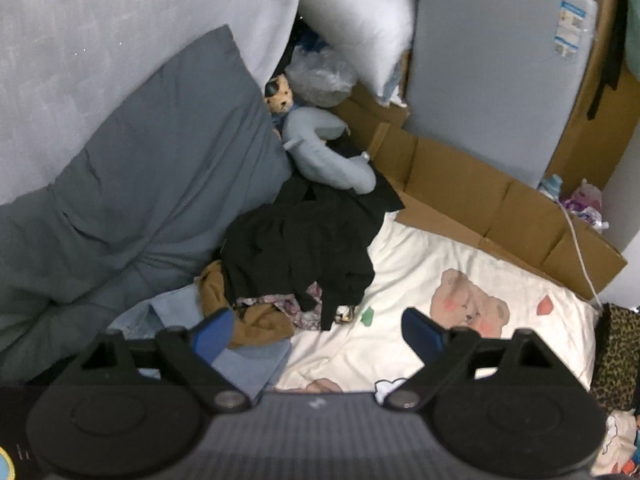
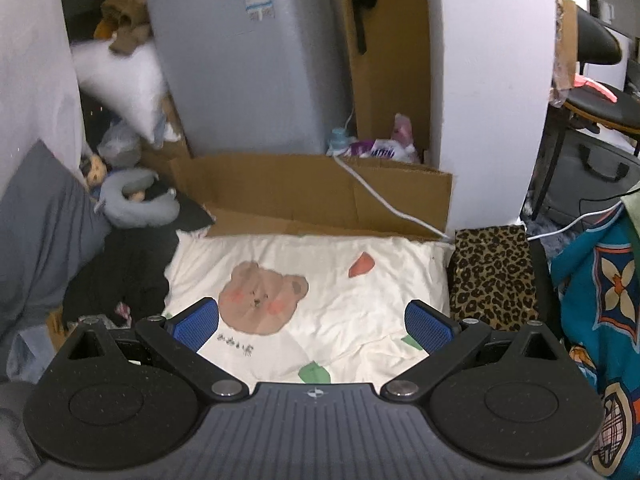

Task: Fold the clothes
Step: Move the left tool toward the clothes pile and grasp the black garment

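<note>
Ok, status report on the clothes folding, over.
Left gripper and right gripper open, empty. Clothes pile unfolded on bear sheet. Nothing blocking.

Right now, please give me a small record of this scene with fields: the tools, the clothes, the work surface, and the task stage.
left tool: open, holding nothing, above the edge of the clothes pile
right tool: open, holding nothing, above the bear-print sheet
clothes pile: unfolded heap, black garment on top, brown and floral pieces under it
bear-print sheet: cream, no garment spread on it
leopard-print item: at the sheet's right edge
task stage: folding not yet begun
</note>
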`<state>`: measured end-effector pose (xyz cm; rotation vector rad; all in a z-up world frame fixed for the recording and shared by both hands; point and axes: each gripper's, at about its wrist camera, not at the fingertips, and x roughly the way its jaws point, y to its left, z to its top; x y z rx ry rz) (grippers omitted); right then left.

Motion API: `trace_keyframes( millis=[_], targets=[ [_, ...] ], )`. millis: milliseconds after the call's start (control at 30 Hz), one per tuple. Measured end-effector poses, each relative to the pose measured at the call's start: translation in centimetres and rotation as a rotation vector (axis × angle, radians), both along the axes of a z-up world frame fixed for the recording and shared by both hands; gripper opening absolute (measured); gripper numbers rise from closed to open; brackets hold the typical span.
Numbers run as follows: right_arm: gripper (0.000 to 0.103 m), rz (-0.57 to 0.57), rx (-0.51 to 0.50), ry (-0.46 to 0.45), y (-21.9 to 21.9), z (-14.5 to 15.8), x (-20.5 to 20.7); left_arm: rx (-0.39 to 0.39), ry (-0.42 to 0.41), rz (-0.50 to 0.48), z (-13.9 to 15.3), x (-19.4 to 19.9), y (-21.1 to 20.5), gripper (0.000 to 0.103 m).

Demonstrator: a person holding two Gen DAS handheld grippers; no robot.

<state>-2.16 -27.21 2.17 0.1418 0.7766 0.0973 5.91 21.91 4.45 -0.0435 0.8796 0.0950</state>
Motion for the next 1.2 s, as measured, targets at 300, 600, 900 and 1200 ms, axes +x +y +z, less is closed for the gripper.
trace_keyframes(
  millis=[300, 600, 900, 1200],
  targets=[
    [0.102, -0.001, 0.027, 0.020, 0.8, -2.6, 1.3, 0.002, 0.013, 0.009, -2.2, 1.6, 1.6, 0.082],
    [0.102, -0.037, -0.007, 0.039, 1.2, -3.7, 3.2, 0.005, 0.019, 0.018, -3.9, 3.6, 3.0, 0.081],
    [0.102, -0.018, -0.002, 0.033, 2.4, -4.0, 4.8, 0.018, 0.027, 0.020, -5.6, 5.7, 4.4, 0.080],
    [0.102, 0.017, 0.044, 0.035, 5.6, -6.3, 7.0, 0.012, 0.067, -0.014, -8.9, 8.7, 6.3, 0.080]
  ],
)
